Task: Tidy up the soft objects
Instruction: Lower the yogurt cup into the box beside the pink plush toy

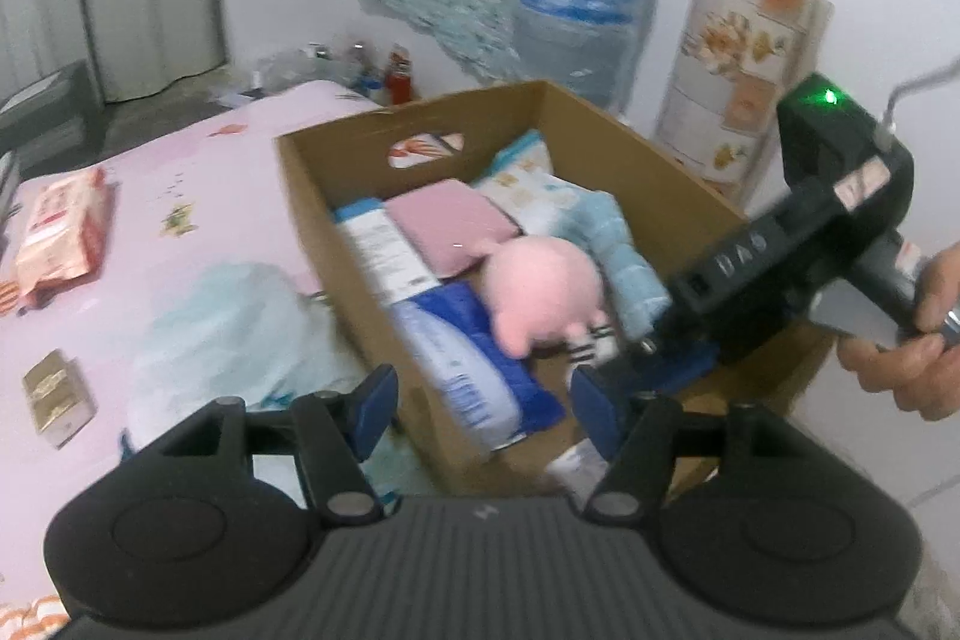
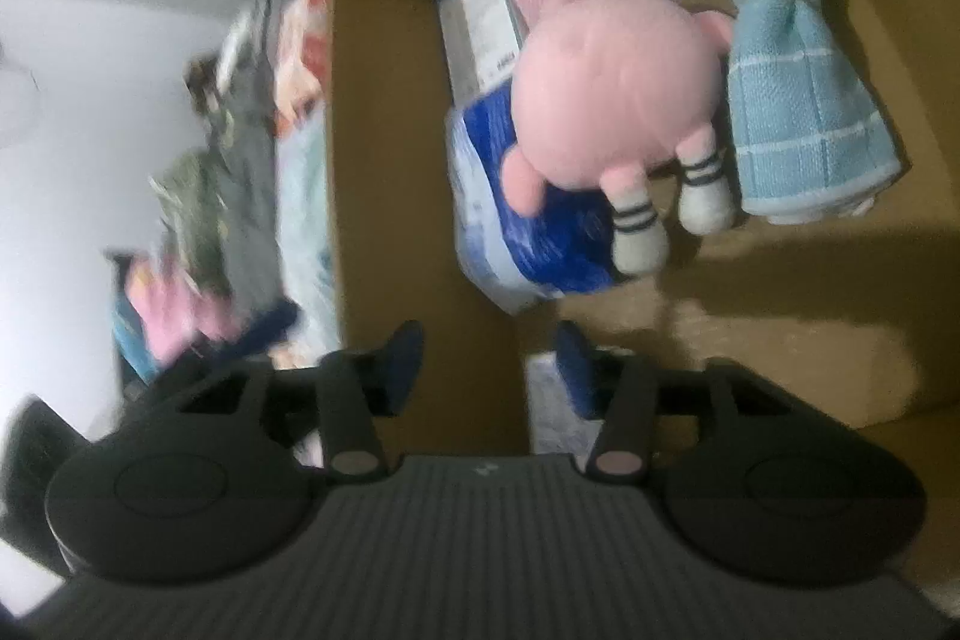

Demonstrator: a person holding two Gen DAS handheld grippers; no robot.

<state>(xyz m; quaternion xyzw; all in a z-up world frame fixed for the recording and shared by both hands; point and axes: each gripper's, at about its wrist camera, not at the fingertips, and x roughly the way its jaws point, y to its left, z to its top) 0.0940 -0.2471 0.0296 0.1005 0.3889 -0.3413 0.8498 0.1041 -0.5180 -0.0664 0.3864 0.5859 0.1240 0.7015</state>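
Observation:
A cardboard box (image 1: pixel 336 214) stands on the pink bed and holds a pink plush toy (image 1: pixel 543 298) with striped socks, a light blue towel (image 1: pixel 624 250), a pink pad (image 1: pixel 450 226) and a blue-and-white packet (image 1: pixel 474 364). The plush (image 2: pixel 612 100) and towel (image 2: pixel 798 100) also show in the right wrist view, lying inside the box (image 2: pixel 390 160). My left gripper (image 1: pixel 483 409) is open and empty over the box's near edge. My right gripper (image 2: pixel 489 364) is open and empty, just above the box's near end, close behind the plush feet.
On the bed to the left lie a light blue cloth (image 1: pixel 228 334), a red-and-white wipes pack (image 1: pixel 60 232) and a small gold box (image 1: pixel 57 397). A water jug (image 1: pixel 582 16) and a floral roll (image 1: pixel 744 70) stand by the wall.

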